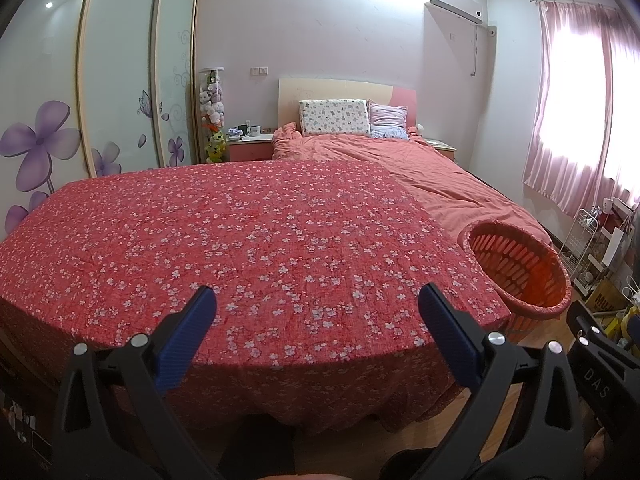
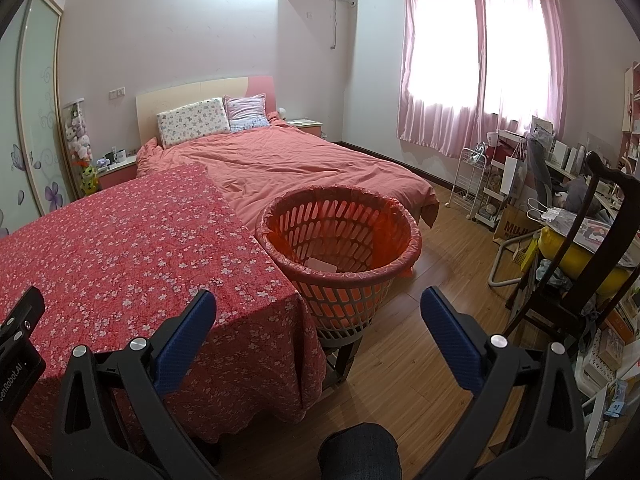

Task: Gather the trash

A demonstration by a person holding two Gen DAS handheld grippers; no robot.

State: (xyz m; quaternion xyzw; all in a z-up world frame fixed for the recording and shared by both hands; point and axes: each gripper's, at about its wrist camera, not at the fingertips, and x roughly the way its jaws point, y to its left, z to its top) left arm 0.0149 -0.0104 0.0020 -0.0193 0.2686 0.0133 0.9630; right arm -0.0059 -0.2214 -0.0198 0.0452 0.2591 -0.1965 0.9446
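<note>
Orange slotted basket point(image 2: 340, 248) lined with a red bag stands upright beside the table; a white scrap point(image 2: 320, 265) lies inside.

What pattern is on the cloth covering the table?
Small white flowers on red floral cloth; the left wrist view shows it best.

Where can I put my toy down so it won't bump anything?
The flowered cloth is bare from the grippers to the bed. Beside it, the wood floor by the orange basket is open. The right wall's chair and racks are crowded.

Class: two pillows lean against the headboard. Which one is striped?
The smaller pink striped pillow, nearer the window side; the larger pillow beside it is white with a small scattered print.
</note>
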